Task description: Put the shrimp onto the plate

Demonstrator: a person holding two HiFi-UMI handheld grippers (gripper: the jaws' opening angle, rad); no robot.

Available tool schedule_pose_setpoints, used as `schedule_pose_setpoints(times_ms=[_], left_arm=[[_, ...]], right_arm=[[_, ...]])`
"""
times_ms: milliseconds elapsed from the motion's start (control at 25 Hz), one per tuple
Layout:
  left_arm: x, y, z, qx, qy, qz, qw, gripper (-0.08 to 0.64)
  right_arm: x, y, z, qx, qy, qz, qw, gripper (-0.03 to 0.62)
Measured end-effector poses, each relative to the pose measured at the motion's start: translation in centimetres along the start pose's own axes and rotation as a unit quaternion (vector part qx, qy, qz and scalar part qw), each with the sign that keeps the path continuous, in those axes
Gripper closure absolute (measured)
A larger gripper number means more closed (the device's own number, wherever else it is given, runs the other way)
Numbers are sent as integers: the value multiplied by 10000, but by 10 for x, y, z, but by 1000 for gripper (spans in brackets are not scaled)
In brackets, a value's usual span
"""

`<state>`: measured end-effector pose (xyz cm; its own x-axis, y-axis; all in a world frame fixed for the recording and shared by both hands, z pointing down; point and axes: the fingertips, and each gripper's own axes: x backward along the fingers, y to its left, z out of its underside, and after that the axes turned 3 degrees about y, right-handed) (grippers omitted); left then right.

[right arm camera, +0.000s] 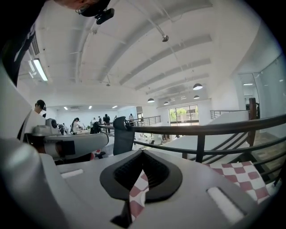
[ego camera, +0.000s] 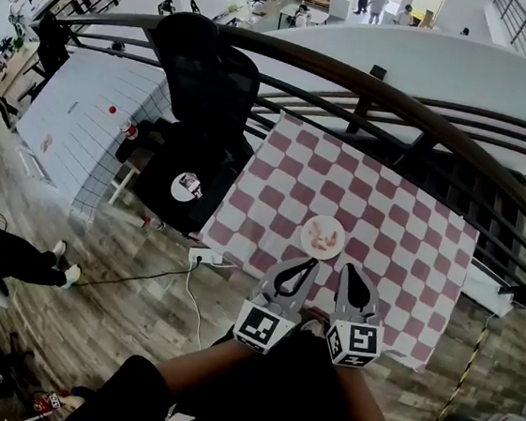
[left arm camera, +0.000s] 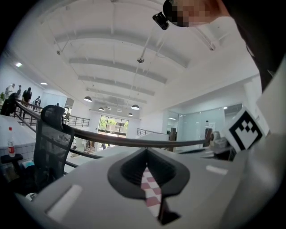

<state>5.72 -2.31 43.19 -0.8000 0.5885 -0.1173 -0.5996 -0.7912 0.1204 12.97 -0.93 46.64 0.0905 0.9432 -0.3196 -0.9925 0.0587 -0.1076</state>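
Note:
A small white plate (ego camera: pixel 309 225) sits on the red-and-white checked tablecloth (ego camera: pixel 401 239), near the table's front edge. Pinkish shrimp pieces (ego camera: pixel 323 239) lie on it; I cannot make out how many. Both grippers hover side by side just short of the plate, over the near edge of the table. The left gripper (ego camera: pixel 310 261) is shut with nothing in it, its tips meeting below the plate's left side. The right gripper (ego camera: pixel 349 268) is also shut and holds nothing. Each gripper view shows only a sliver of checked cloth (left arm camera: pixel 149 188) (right arm camera: pixel 136 197) past the closed jaws.
A dark curved railing (ego camera: pixel 398 102) runs behind the table's far edge. A black office chair (ego camera: pixel 209 67) and a low black stand (ego camera: pixel 166 189) are to the table's left. A white power strip (ego camera: pixel 206 257) with its cable lies on the wooden floor by the near left corner.

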Motion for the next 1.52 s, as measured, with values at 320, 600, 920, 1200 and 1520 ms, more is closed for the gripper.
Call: schedule_pose_setpoints(times_ms=[320,600,920,1200,1520], left_arm=[[-11,-25,-11,205,-155,-59,9997,552],[-19,-33,-25,-28,-386,103,9992,552],[-25,-32,-35,-299,-514,381,9975,552],[-27,-17,-39,-360,-547,581,9962,552],[-24,1,-37,-387,-536,783,9947,552]], right_arm=[[42,-31,-34,-18,-527,302,9982,594],[52,-34,-43,170,-669,560,9960,594],[40,-27,-50,392,-723,717,9940,595],[30,-21,-54,323,-797,995,9913,595],[16,-6,-52,271,-800,1160,9896,595]])
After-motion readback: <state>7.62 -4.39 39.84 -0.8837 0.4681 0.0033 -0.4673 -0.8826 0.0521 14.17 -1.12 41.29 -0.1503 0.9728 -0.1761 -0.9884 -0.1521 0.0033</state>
